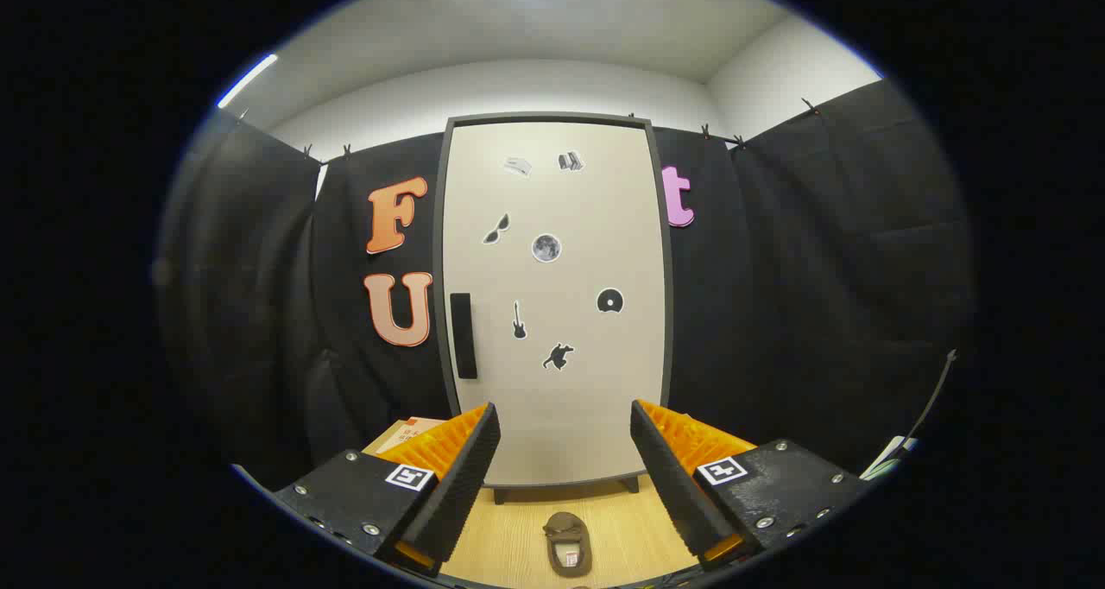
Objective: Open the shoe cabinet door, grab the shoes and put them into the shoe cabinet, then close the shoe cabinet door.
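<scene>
Brown shoe (568,544) lies lengthwise between the spread claw (565,472), pointing toward the closed cabinet door (552,313).

1. No readable words are showing on the cabinet door (552,313); its stickers (546,248) are carrying pictures only.
2. Square coded markers (409,476) are sitting on the gripper (565,433), whose fingers are standing apart, holding nothing.
3. The box (406,433) print is blurring, unreadable.
</scene>
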Tool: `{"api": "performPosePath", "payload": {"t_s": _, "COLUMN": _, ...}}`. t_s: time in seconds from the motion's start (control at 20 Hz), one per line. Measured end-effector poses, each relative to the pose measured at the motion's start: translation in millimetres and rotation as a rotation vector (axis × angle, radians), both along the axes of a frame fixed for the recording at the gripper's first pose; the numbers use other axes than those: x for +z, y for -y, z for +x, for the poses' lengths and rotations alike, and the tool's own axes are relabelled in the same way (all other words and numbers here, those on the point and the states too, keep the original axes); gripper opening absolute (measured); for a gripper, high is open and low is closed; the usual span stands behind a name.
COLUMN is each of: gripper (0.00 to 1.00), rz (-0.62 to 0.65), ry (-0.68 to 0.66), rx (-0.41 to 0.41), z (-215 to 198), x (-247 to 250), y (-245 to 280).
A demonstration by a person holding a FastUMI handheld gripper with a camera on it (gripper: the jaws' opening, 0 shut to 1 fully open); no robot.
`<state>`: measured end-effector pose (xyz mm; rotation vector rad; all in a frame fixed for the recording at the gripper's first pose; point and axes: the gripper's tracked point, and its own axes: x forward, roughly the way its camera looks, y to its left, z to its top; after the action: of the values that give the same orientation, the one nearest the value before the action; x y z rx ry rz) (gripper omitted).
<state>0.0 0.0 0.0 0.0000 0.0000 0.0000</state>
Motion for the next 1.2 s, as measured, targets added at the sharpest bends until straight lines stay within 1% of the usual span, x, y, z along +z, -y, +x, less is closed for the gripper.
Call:
{"api": "performPosePath", "payload": {"t_s": 0.15, "gripper": 0.95, "rz": -0.018, "ry": 0.0, "rx": -0.009, "z": -0.6, "x": -1.3, "y": 6.6}}
{"api": "performPosePath", "payload": {"t_s": 0.5, "gripper": 0.95, "rz": 0.024, "ry": 0.004, "rx": 0.018, "z": 1.7, "x": 2.4, "y": 0.0}}
{"api": "performPosePath", "payload": {"t_s": 0.8, "gripper": 0.95, "rz": 0.01, "ry": -0.003, "rx": 0.023, "z": 9.8, "x": 4.0, "y": -4.6}}
{"api": "performPosePath", "payload": {"t_s": 1.0, "gripper": 0.95, "rz": -0.001, "ry": -0.016, "rx": 0.036, "z": 20.5, "x": 0.9, "y": -12.6}}
{"api": "performPosePath", "payload": {"t_s": 1.2, "gripper": 0.95, "rz": 0.008, "ry": -0.016, "rx": 0.07, "z": 40.8, "x": 2.0, "y": -31.8}}
